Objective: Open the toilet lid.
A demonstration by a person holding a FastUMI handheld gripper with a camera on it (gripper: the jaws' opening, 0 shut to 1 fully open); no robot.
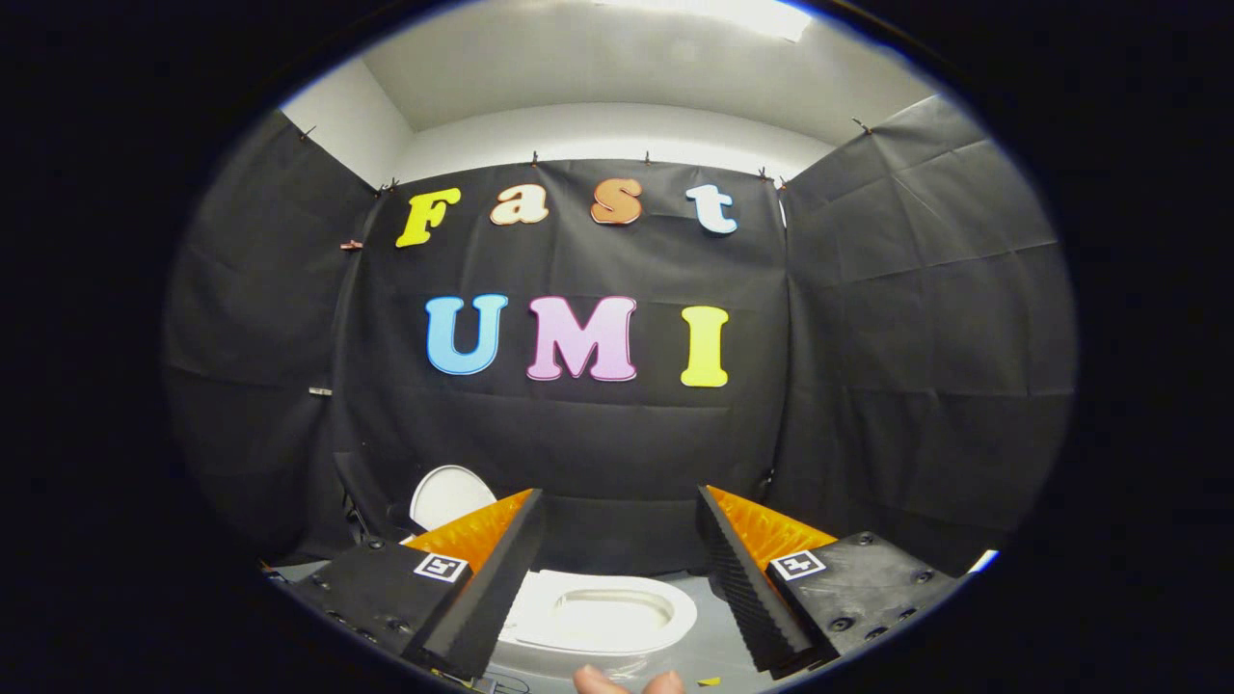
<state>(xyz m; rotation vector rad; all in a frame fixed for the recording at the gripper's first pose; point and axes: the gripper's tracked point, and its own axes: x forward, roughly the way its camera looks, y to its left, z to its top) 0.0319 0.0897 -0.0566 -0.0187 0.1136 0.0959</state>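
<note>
From my gripper [619, 520] I look along two fingers held well apart, with nothing between them but air. Below and just ahead of them sits the toilet [598, 627], its seat ring showing white with the open bowl [612, 609] in the middle; I cannot make out anything inside the bowl. Beyond my left finger, partly hidden by it, stands the lid [448, 494], a pale rounded shape that looks already upright against the dark booth wall, well apart from the seat. So I judge the lift largely done. If any tilt remains, I would touch the lid's edge gently with one finger and ease it back until it rests, not shove it, and I would keep the fingers spread so they cannot catch the seat. A hand's fingertips [627, 682] show just below the toilet, near me. A small yellow scrap [709, 681] lies on the grey floor [718, 631] beside them.
</note>
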